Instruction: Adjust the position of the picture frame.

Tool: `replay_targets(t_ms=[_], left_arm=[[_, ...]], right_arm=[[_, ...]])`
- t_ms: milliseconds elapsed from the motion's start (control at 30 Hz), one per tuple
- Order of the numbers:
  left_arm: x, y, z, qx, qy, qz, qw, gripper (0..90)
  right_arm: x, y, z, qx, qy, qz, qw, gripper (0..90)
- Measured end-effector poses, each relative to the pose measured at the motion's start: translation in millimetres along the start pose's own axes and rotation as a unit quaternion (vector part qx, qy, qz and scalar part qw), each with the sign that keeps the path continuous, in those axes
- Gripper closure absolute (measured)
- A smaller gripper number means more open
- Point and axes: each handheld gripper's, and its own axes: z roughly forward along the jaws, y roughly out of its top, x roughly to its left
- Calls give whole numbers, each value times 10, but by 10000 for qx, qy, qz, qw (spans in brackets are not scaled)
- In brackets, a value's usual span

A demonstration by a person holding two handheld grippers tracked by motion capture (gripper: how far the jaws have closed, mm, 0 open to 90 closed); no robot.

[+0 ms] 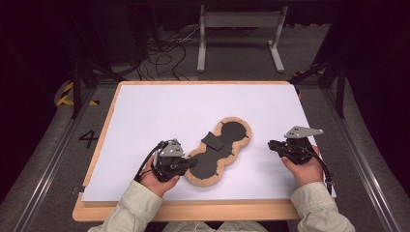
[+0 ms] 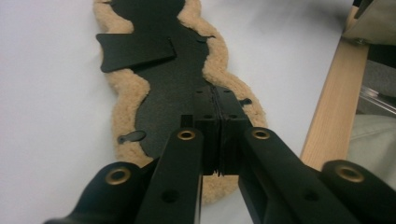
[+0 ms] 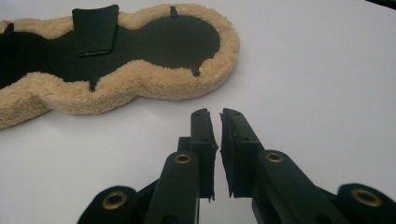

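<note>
A peanut-shaped black pad (image 1: 211,163) with a tan fleece rim lies on the white sheet, running from near centre toward the far right. A small black flap (image 1: 212,140) rests on its waist. My left gripper (image 1: 193,163) is shut, its tips over the pad's near-left end. In the left gripper view the closed gripper (image 2: 217,93) hovers above the pad's black surface (image 2: 163,88), with the flap (image 2: 135,50) farther off. My right gripper (image 1: 270,144) sits on the sheet to the right of the pad. In its view the gripper (image 3: 215,114) shows only a thin slit, nothing between, short of the pad (image 3: 154,44).
The white sheet (image 1: 193,104) covers a wooden table whose front edge (image 1: 193,211) shows near the person's sleeves. That edge (image 2: 334,102) runs close on the right in the left gripper view. A metal stand (image 1: 239,21) and cables lie on the floor behind.
</note>
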Motion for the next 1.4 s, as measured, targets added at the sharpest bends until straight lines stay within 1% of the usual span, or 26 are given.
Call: replay_targets(t_ms=[33,100,200,233,267,300,367,400,433,467,500,533,567,600,633,667,733,767,833,867,967,1033,1067,1167,1333,1400], left_arm=[[7,0,9,32,-31,-26,10000,900],[11,3,25,61,-178,-9,9998,900],[-53,27,69,197,-427,224,9986,900],[-102,43,116,311,-561,370,9973,900],[-102,43,116,311,-561,370,9973,900],[-119,45,140,373,-534,419,9970,900],[-114,42,154,372,-492,416,9972,900],[-37,26,148,370,-292,237,9986,900],[-37,26,148,370,-292,237,9986,900],[6,8,134,376,-150,43,9992,900],[122,-32,121,411,229,-164,9988,900],[174,-50,126,429,404,-165,9981,900],[174,-50,126,429,404,-165,9981,900],[297,-109,132,571,641,-341,9957,900],[336,-131,135,595,717,-437,9947,900],[362,-142,134,620,784,-477,9938,900],[423,-165,132,660,876,-628,9920,900],[453,-182,141,678,950,-690,9908,900],[511,-227,176,826,1079,-757,9878,900],[529,-251,193,883,1020,-847,9872,900],[546,-269,228,1004,833,-842,9879,900],[528,-260,247,1027,666,-828,9890,900],[516,-255,258,1058,633,-788,9892,900],[490,-248,288,1172,595,-760,9884,900],[478,-246,292,1137,488,-842,9887,900],[458,-234,291,1096,432,-783,9899,900]], right_arm=[[-1,-2,-5,7,9,-2,10000,836],[5,-6,-16,19,24,-4,10000,836],[21,-2,-16,81,32,25,10000,835],[24,-2,-15,90,18,40,10000,835],[24,-2,-15,90,18,40,10000,835],[24,-7,-13,86,41,54,9999,835],[25,-16,-15,100,53,50,9999,836],[24,-20,-20,96,66,51,9999,836],[26,-22,-25,90,57,65,9999,836],[27,-25,-31,88,59,77,9999,836],[26,-27,-38,87,66,80,9999,836],[25,-28,-41,90,55,87,9999,836],[25,-28,-41,90,55,87,9999,836],[20,-32,-39,111,46,95,9999,836],[20,-34,-35,112,46,99,9999,836],[22,-35,-32,115,43,100,9999,836],[24,-37,-29,114,48,113,9999,835],[25,-36,-30,119,42,111,9999,836],[28,-36,-29,113,47,104,9999,835],[30,-34,-29,114,47,99,9999,836],[34,-31,-30,109,49,80,9999,835],[31,-29,-35,108,55,77,9999,835],[29,-29,-38,110,64,80,9999,834],[30,-24,-47,97,80,91,9999,833],[43,-12,-46,85,87,64,9999,833],[50,-8,-41,97,77,48,9999,833]])
